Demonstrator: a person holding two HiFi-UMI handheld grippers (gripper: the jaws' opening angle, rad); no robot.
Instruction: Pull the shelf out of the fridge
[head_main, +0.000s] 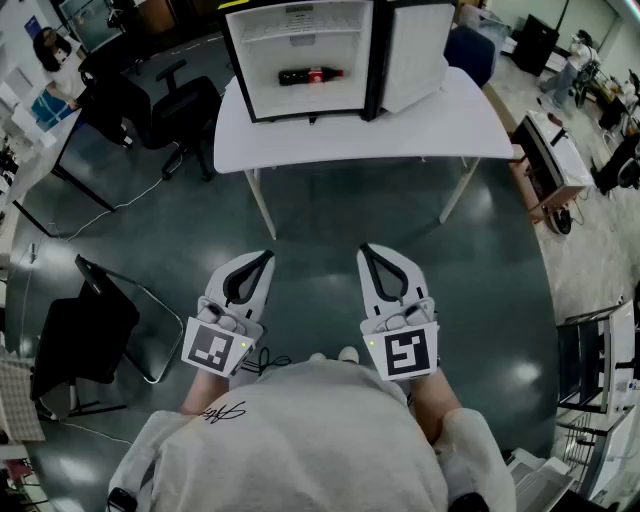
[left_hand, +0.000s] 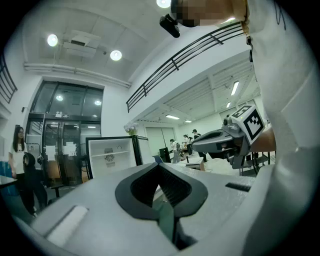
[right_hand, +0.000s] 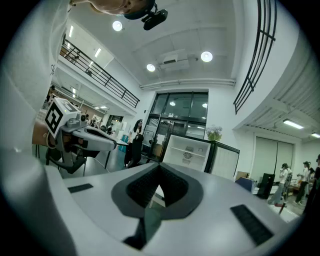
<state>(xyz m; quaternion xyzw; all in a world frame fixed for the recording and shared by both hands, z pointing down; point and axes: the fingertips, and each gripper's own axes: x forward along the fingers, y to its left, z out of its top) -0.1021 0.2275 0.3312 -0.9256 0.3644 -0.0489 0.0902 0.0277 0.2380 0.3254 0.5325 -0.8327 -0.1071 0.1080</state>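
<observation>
A small fridge (head_main: 300, 60) stands on a white table (head_main: 360, 135) far ahead, its door (head_main: 415, 55) swung open to the right. Inside it, a white shelf (head_main: 305, 35) sits above a cola bottle (head_main: 310, 75) that lies on the fridge floor. My left gripper (head_main: 262, 258) and right gripper (head_main: 367, 252) are side by side close to my body, well short of the table, both shut and empty. The left gripper view shows its shut jaws (left_hand: 160, 167), the fridge (left_hand: 111, 155) and the right gripper (left_hand: 220, 142). The right gripper view shows its shut jaws (right_hand: 160, 167), the fridge (right_hand: 187, 155) and the left gripper (right_hand: 85, 137).
Dark floor lies between me and the table. Black office chairs (head_main: 170, 100) stand left of the table, and a folding chair (head_main: 90, 330) is at my left. A cart (head_main: 555, 160) stands to the right. A person (head_main: 55, 60) is at the far left.
</observation>
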